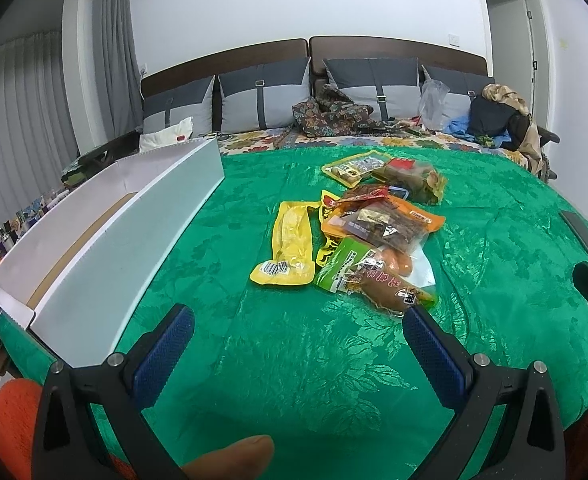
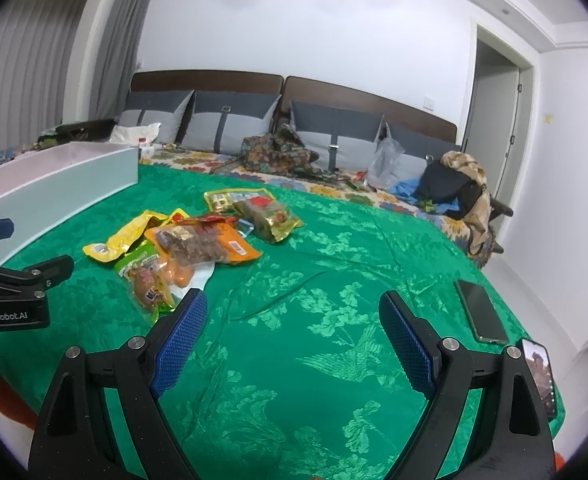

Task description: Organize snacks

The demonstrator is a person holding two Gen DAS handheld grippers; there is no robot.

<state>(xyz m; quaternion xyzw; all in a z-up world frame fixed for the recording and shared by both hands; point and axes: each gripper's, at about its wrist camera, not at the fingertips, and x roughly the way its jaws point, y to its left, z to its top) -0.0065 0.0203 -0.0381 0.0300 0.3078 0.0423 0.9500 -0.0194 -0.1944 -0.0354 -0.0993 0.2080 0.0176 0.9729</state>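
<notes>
1. A bed is covered with a glossy green patterned bedspread [image 1: 294, 360], and a loose pile of snack packets lies near its middle.
2. The left gripper [image 1: 298, 320], black with blue textured pads, hovers above the bedspread with its jaws spread wide and nothing between them.
3. The right gripper [image 2: 294, 308], of the same make, also hangs above the cloth with its jaws wide apart and empty.
4. In the pile, a flat yellow plastic packet [image 1: 289, 246] lies on the left side, beside the others.
5. An orange packet with a clear window showing dark brown pieces [image 1: 386, 224] rests on top of the middle of the pile.
6. A green packet holding orange sausages [image 1: 354, 264] lies at the near edge, partly under a brown sausage-shaped snack in clear wrap [image 1: 390, 288].
7. That brown snack sits just beyond the right finger of the left gripper.
8. At the far end of the pile lie a yellow-rimmed flat packet [image 1: 354, 168] and a gold-edged bag of dark snacks [image 1: 414, 178], touching each other.
9. A long white open cardboard box [image 1: 125, 248] stands on the left part of the bed, well apart from the pile.
10. Two dark smartphones [image 2: 480, 312] lie near the right edge of the bedspread.
11. Grey cushions [image 1: 261, 96] lean against a dark brown headboard, with crumpled floral cloth [image 1: 330, 116] in front of them.
</notes>
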